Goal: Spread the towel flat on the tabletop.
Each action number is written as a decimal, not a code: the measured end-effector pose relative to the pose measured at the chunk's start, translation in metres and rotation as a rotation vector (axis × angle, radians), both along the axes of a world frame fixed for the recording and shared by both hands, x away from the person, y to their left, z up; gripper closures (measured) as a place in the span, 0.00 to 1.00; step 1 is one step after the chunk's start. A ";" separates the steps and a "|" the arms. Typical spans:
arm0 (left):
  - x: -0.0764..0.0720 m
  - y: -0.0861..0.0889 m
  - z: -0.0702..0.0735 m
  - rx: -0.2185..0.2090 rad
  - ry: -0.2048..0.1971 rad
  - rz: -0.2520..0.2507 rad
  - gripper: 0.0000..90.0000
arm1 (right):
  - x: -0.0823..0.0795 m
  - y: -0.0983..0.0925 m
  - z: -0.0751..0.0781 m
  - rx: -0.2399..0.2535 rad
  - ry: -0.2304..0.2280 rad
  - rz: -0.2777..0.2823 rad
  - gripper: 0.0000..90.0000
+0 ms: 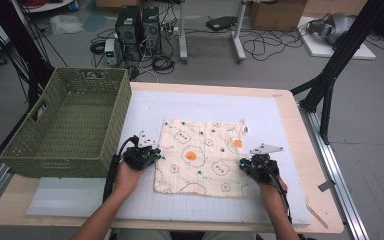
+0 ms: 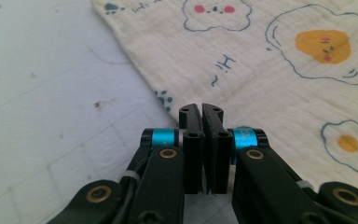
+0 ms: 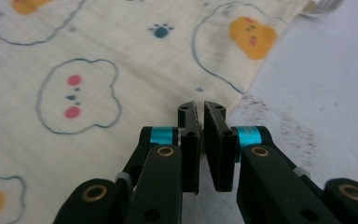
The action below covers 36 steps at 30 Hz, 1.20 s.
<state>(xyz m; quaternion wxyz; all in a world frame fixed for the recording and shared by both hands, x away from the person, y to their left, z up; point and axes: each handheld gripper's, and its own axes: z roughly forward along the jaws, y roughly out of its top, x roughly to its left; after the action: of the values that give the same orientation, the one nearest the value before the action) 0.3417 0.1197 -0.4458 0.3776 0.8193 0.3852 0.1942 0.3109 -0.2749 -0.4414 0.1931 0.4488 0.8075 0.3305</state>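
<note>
High view: both grippers at the cloth's [image 1: 200, 157] side edges.
Left gripper [image 2: 202, 109] and right gripper [image 3: 201, 107] have jaws together; any pinched cloth edge is hidden.

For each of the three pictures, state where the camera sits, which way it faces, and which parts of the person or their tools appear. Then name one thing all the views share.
High view: above the person's side, looking forward and down on the table; forearms and both grippers, left gripper, right gripper, green basket.
Left gripper view: rides the left gripper, along its shut jaws at the cloth's left edge.
Right gripper view: rides the right gripper, along its shut jaws at the cloth's right edge.
Shared: the printed cloth.
</note>
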 end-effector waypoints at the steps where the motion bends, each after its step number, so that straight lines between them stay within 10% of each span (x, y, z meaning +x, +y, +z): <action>1: 0.000 0.001 0.000 -0.005 0.005 0.000 0.96 | 0.001 -0.002 0.000 -0.001 0.000 -0.010 0.94; 9: -0.008 0.009 -0.001 -0.075 0.015 -0.015 0.79 | -0.003 -0.011 0.006 -0.002 -0.012 -0.063 0.81; 20: -0.017 0.027 0.012 -0.421 -0.099 -0.045 0.29 | -0.017 -0.031 0.031 0.127 -0.207 -0.038 0.40; 27: -0.020 0.027 0.023 -0.432 -0.149 -0.044 0.17 | -0.019 -0.033 0.037 0.141 -0.253 -0.006 0.14; 32: -0.023 0.027 0.027 -0.407 -0.226 -0.087 0.20 | -0.019 -0.035 0.043 0.160 -0.244 0.025 0.13; 36: -0.022 0.024 0.026 -0.367 -0.197 -0.064 0.19 | -0.021 -0.034 0.046 0.151 -0.249 0.031 0.13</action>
<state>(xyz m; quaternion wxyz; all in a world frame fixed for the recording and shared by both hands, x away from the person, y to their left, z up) 0.3199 0.1437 -0.4198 0.5623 0.7257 0.3493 0.1879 0.2898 -0.3093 -0.3951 0.2526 0.4050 0.7570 0.4463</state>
